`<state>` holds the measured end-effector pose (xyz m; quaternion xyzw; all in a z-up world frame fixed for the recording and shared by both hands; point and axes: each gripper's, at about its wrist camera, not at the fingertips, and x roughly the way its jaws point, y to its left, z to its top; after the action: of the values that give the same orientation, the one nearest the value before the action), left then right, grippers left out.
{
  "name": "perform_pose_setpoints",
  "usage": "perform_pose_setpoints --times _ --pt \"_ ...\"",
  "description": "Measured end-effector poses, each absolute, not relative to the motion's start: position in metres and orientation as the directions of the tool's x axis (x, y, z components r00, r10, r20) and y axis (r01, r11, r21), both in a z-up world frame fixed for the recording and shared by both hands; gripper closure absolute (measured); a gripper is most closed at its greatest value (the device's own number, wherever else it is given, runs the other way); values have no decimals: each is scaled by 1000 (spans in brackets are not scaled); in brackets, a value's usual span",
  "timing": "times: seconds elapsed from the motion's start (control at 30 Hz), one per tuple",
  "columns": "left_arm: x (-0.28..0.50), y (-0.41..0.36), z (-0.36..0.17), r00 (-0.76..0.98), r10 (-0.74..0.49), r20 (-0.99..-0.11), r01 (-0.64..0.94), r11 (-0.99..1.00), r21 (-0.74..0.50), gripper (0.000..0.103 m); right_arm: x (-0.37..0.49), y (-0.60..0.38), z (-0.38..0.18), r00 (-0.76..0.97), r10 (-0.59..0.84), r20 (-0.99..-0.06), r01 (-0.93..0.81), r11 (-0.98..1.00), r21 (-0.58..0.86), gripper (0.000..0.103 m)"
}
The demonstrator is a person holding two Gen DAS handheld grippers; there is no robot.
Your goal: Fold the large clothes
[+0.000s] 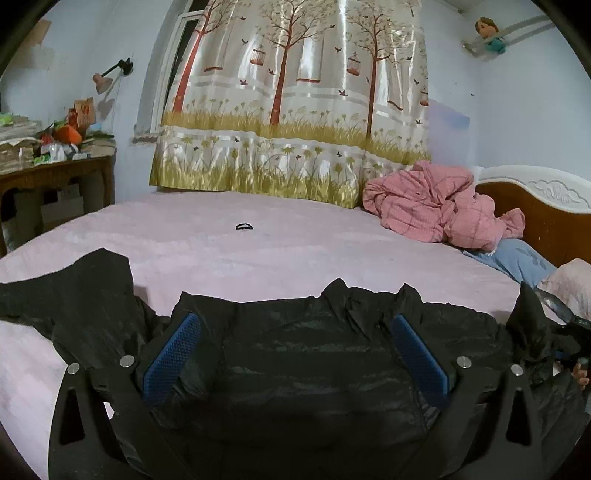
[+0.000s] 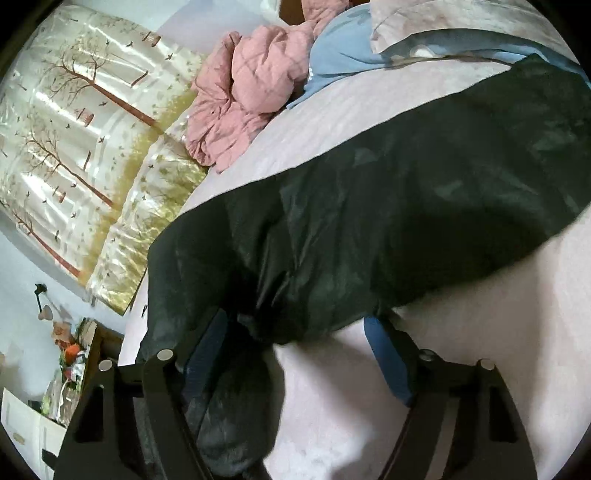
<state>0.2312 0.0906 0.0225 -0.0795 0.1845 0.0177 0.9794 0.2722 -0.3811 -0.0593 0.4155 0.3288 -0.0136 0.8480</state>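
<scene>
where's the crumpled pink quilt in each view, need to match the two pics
Left wrist view: the pink quilt sits right of centre at mid height, heaped at the far side of the bed by the headboard.
Right wrist view: the pink quilt is at upper centre-left; this picture is rolled.
Shared landmark: the tree-print curtain is next to the quilt in both.

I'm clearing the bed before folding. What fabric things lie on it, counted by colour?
Black: 1, the jacket
Pink: 1, the quilt
Blue: 1, the blue cloth
Pale: 1, the pillow
Total: 4
</scene>
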Motion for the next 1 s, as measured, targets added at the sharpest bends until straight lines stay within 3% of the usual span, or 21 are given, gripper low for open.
perform_pose_setpoints --times 0.13,0.23,0.3,0.33,0.43,0.7,0.77,0.87,1.0 --pt "233 96 21 927 2 -376 -74 981 -177 0 294 -382 -61 768 165 -619 349 703 620 38" --pt "236 98 17 919 -21 -394 -61 979 -196 0 298 -387 -63 764 117 -635 390 701 598 58" --pt "235 100 18 920 -33 -389 -53 977 -208 0 292 -394 -64 769 85 -633 420 680 601 92" --pt "234 100 19 924 -35 -382 -50 977 -209 0 290 -396 -63 776 90 -624 413 675 612 96" --pt "227 100 25 932 -26 -360 -49 979 -199 0 281 -395 -44 845 143 -516 289 689 664 99" --pt "210 101 40 955 11 -296 -66 982 -176 0 223 -354 40 968 148 -203 -7 824 567 99" --pt "209 101 41 958 17 -287 -69 983 -172 0 213 -344 52 973 140 -186 -20 847 532 99" --pt "207 103 40 958 60 -282 -110 980 -166 0 214 -323 72 962 123 -243 11 874 486 99" --pt "209 111 37 955 56 -292 -118 973 -198 0 212 -268 120 945 219 -243 -99 899 426 99"
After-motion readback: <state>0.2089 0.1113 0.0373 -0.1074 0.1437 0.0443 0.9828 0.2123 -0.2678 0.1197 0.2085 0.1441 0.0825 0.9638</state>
